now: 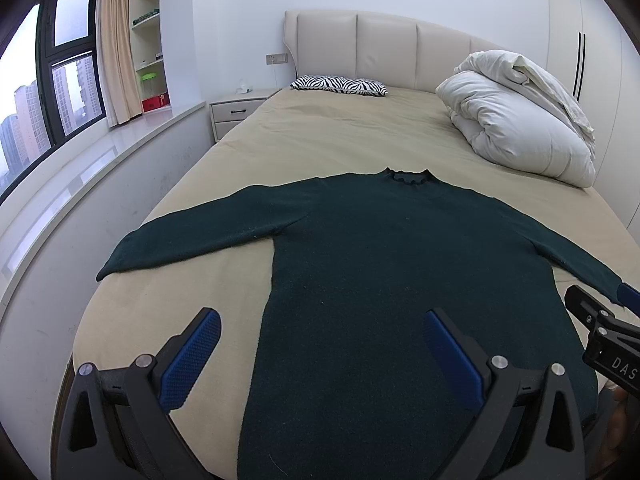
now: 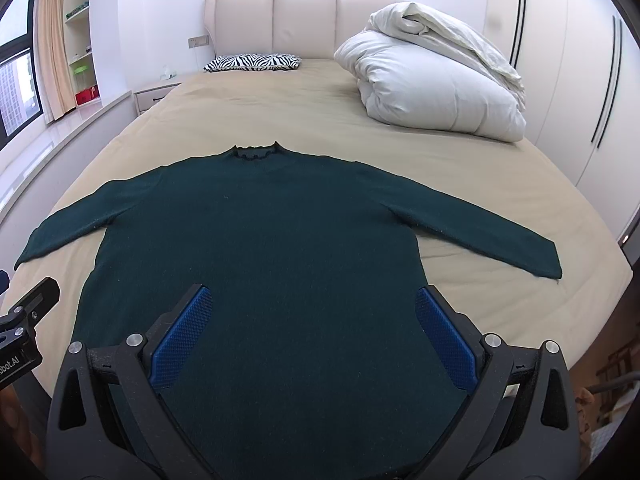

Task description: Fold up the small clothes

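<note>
A dark green long-sleeved sweater (image 1: 392, 264) lies flat on the beige bed (image 1: 320, 136), collar away from me and both sleeves spread out; it also shows in the right wrist view (image 2: 260, 240). My left gripper (image 1: 322, 334) is open and empty, held over the sweater's lower left side near the hem. My right gripper (image 2: 314, 312) is open and empty over the lower body of the sweater. The right gripper's body shows at the right edge of the left wrist view (image 1: 600, 324), and the left gripper's body at the left edge of the right wrist view (image 2: 24, 320).
A folded white duvet (image 2: 432, 80) sits on the far right of the bed (image 2: 280, 112). A zebra-print pillow (image 2: 254, 62) lies by the headboard. A nightstand (image 1: 236, 114) and a window ledge (image 1: 100, 168) run along the left; wardrobe doors (image 2: 580, 80) stand at the right.
</note>
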Tool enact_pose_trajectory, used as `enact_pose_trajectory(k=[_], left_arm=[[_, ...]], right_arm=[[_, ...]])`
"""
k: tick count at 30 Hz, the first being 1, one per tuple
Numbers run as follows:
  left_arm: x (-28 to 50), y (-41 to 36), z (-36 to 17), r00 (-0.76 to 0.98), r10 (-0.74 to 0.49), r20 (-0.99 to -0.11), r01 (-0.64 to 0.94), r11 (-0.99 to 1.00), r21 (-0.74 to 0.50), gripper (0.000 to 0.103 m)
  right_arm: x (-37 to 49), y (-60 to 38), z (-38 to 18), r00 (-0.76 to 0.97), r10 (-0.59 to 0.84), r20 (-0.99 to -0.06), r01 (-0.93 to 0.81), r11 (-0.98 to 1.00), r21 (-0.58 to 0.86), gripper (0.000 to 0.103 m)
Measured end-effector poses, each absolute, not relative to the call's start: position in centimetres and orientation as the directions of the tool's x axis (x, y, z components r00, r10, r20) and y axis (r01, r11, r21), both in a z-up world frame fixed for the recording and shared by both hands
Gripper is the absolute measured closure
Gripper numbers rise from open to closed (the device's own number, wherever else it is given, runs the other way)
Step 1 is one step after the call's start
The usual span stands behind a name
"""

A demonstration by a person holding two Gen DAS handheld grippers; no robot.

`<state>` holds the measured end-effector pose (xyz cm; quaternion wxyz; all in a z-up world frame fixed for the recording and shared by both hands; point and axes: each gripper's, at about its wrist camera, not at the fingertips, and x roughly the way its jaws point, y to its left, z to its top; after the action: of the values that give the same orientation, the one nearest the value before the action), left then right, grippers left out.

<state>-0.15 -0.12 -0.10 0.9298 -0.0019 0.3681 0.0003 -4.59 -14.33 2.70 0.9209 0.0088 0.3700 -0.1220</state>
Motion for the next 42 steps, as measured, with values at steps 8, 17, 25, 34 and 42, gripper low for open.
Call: enact_pose_trajectory(k=[8, 17, 25, 34, 42], left_arm=[[-0.2, -0.21, -0.19, 0.728, -0.003, -0.685, -0.002, 1.0, -0.007, 0.0], [-0.24, -0.17, -0.33, 0.728, -0.002, -0.686, -0.002, 1.0, -0.005, 0.0], [-0.39, 0.03, -0.66, 0.726, -0.004, -0.687, -0.002, 1.0, -0.007, 0.0], [-0.39, 0.02, -0.67, 0.726, -0.004, -0.687, -0.002, 1.0, -0.009, 0.0], [-0.38, 0.02, -0.67, 0.726, -0.004, -0.688, -0.002, 1.0, -0.008, 0.0]], right_arm=[[-4.61, -14.33, 2.65, 0.695, -0.219, -0.685, 0.231, 0.97, -0.076, 0.0], [-4.55, -14.33, 2.65, 0.694, -0.22, -0.686, 0.232, 0.97, -0.077, 0.0], [-4.64, -14.34, 2.51, 0.693, -0.219, -0.687, 0.231, 0.97, -0.076, 0.0], [-4.61, -14.38, 2.53, 0.692, -0.218, -0.688, 0.231, 0.97, -0.076, 0.0], [-4.57, -14.39, 2.42, 0.691, -0.218, -0.689, 0.23, 0.97, -0.075, 0.0]])
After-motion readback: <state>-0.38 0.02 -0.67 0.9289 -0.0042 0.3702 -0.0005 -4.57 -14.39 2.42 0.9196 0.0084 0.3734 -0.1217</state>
